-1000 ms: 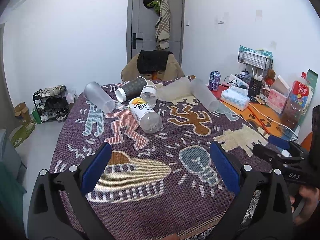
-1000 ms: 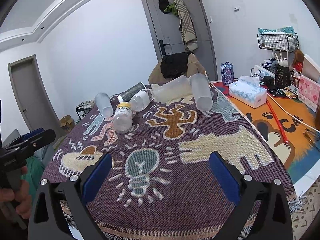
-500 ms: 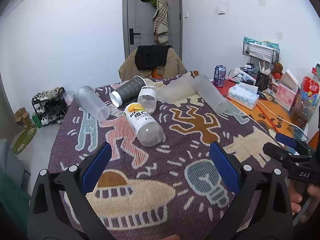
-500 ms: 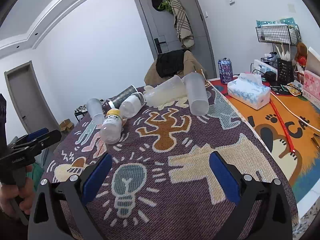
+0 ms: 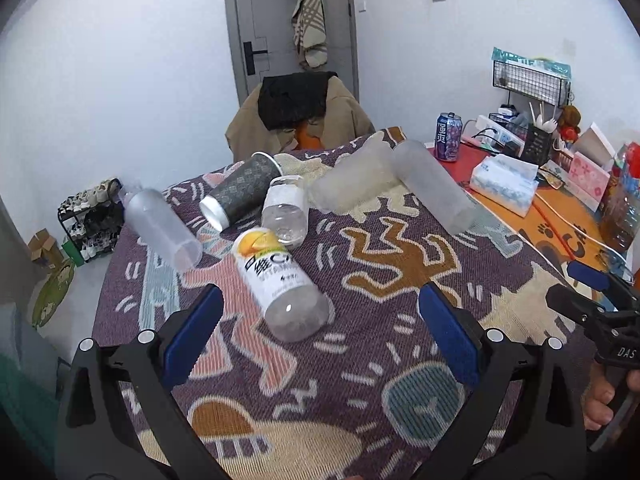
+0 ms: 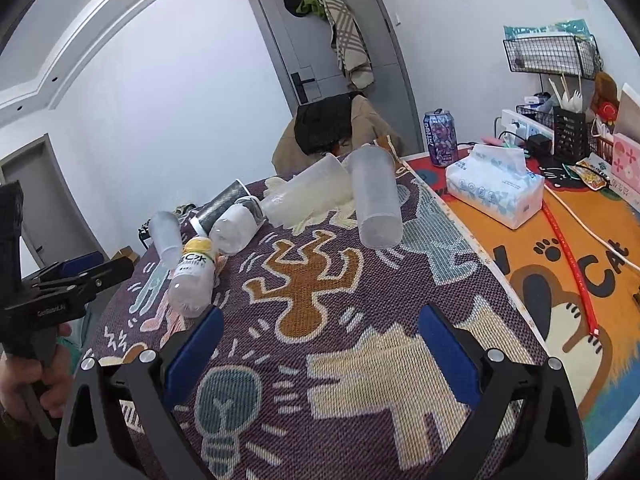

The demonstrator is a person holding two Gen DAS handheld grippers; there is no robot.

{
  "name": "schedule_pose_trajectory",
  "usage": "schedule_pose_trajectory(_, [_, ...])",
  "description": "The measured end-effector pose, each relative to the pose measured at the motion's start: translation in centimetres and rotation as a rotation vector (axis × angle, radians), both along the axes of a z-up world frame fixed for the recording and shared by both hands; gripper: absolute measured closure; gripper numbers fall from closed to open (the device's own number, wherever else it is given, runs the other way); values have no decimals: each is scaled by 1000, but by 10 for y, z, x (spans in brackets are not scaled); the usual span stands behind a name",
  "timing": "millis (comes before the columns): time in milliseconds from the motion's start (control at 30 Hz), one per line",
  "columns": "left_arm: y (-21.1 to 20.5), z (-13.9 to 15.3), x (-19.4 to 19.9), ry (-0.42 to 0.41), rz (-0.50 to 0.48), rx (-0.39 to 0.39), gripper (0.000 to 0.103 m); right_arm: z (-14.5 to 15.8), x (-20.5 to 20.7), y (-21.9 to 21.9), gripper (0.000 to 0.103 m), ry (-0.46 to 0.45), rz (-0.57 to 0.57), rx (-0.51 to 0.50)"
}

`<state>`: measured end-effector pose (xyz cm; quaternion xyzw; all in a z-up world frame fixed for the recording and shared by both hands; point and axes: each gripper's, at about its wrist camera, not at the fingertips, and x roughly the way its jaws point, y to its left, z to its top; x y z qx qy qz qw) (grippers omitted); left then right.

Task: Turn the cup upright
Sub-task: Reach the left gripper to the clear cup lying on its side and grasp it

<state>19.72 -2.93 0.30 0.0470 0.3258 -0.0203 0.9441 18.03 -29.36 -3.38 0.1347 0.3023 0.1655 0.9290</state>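
Hovering wide open and empty, left tool (image 5: 320, 318) and right tool (image 6: 318, 338) face the table (image 5: 400, 320); frosted cup (image 5: 434, 186) lies sideways at the far end — ungrasped; approach looks pending.

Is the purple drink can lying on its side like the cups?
No, the purple drink can stands upright on the red mat beyond the tissue pack.

Cups lying on their sides

Frosted cup (image 5: 434, 186) at two o'clock, another frosted cup (image 5: 162, 230) at ten, dark patterned cup (image 5: 240, 190) at eleven; none upright.
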Motion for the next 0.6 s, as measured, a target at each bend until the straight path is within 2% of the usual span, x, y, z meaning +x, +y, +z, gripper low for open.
schedule_pose_trajectory(267, [2, 3, 47, 46, -19, -2, 6, 1, 32, -5, 7, 47, -8, 22])
schedule_pose_trajectory(600, [17, -13, 118, 176, -27, -31, 6, 5, 64, -9, 7, 60, -23, 40])
